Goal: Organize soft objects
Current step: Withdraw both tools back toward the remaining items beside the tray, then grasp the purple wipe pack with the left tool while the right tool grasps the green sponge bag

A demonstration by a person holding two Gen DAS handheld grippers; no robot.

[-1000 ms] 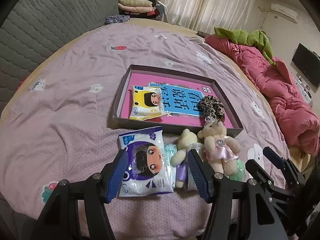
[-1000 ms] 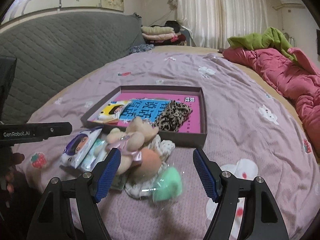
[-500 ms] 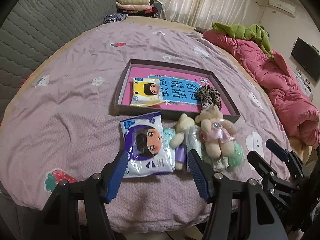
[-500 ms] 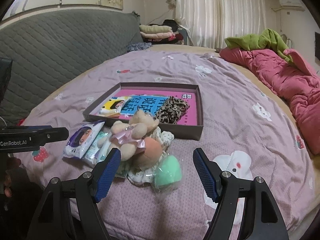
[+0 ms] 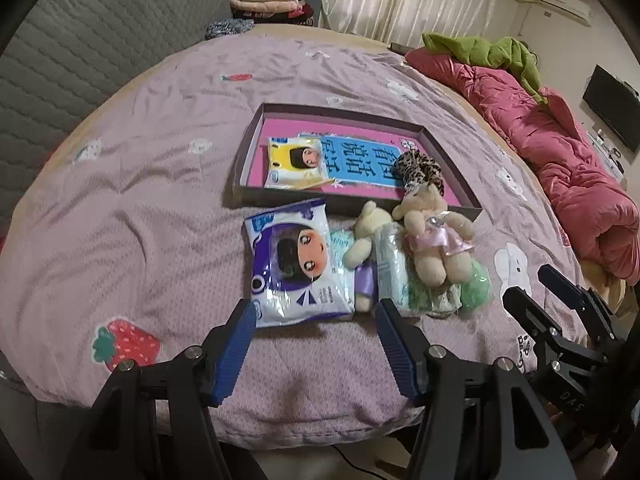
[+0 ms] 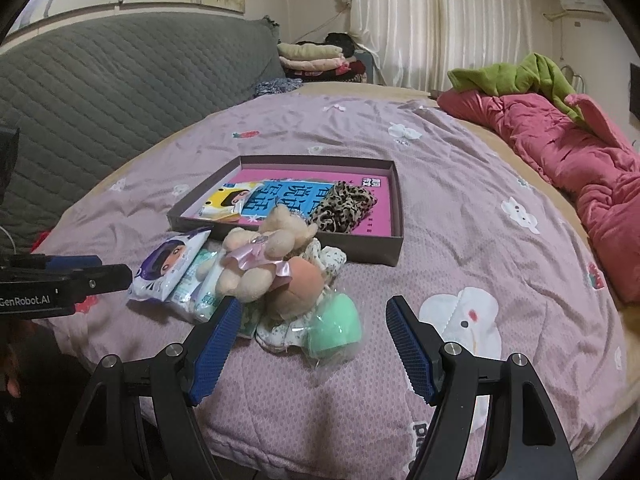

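Both claws, left claw (image 5: 314, 318) and right claw (image 6: 314, 318), gape empty at six o'clock of the toys (image 5: 434, 236); bare bed (image 5: 120, 200) lies at nine.

Left hand-held gripper (image 5: 314, 312) wide open above purple wipes pack (image 5: 296, 268), teddy bears (image 5: 434, 236) beside it, shallow box (image 5: 244, 164) behind on bed (image 5: 140, 200).

The purple wipes pack (image 5: 298, 270) is shiny plastic film. The teddy bear (image 5: 434, 236) is fuzzy plush with a glossy satin dress. The bedspread (image 5: 152, 184) is soft matt cloth. The box tray (image 5: 360, 202) looks like dull cardboard. The gripper pads (image 5: 234, 350) are rough blue rubber.
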